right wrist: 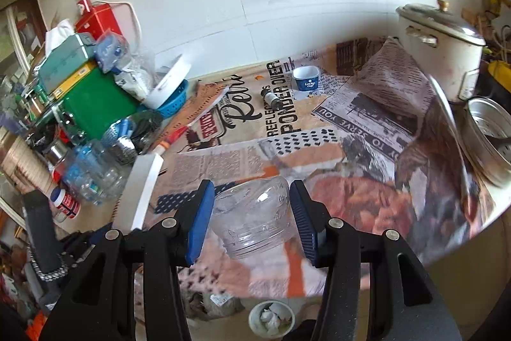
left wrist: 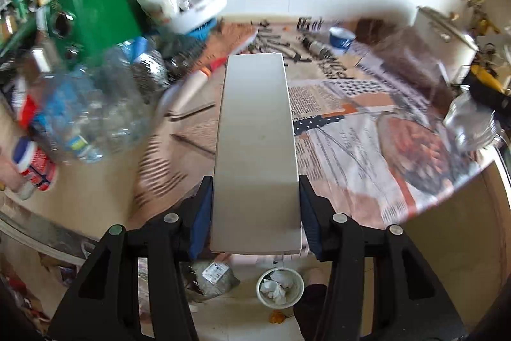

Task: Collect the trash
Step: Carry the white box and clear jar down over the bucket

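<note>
The left gripper has its jaws clamped on the near end of a long flat white box, which runs straight out ahead of them, over the newspaper-covered surface. The right gripper holds a clear plastic jar between its jaws, both blue pads pressed against its sides, mouth tilted down toward the camera. Below and behind both pairs of jaws, past the near edge of the surface, a small white bin stands on the floor with crumpled paper inside. To the left of the jaws the surface is crowded: crushed clear bottles, a green tin stacked with boxes, a blue colander. Straight ahead lies open newspaper as far as a blue paper cup near the tiled wall. To the right, a white lidded pot and a metal steamer pan close off that side.
</note>
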`<state>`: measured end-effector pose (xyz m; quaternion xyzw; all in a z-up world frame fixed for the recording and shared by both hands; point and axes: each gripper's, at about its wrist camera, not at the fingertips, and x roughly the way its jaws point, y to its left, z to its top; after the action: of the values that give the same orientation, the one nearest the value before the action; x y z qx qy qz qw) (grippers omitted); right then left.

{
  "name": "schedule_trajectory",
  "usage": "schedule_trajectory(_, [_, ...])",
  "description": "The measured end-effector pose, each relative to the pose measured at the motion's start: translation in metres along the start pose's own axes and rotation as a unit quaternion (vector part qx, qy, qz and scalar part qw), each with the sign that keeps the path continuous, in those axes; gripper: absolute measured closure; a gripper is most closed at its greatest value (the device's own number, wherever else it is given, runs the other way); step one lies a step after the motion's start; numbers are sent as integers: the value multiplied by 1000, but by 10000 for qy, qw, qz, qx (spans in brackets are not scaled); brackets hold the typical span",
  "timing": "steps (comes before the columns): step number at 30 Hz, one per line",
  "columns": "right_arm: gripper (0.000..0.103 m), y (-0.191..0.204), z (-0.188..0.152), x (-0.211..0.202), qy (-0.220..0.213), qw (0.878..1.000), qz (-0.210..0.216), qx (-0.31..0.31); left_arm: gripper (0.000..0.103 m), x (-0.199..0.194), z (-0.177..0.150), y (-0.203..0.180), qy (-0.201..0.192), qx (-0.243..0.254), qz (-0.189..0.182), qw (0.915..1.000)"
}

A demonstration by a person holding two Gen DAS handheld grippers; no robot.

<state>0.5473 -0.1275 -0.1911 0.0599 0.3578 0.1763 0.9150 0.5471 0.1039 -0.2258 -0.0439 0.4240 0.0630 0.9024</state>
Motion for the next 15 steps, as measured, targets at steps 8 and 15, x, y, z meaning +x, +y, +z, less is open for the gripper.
schedule_trajectory(8, [57,45,-56,-58,-130,9998,-40,119,53,-86,-44,19,-184,413,-235,9987])
schedule_trajectory(15, [57,51,-93,-75,165,9999,29,-18,53,-105,-89,9,52,451,-358,9983])
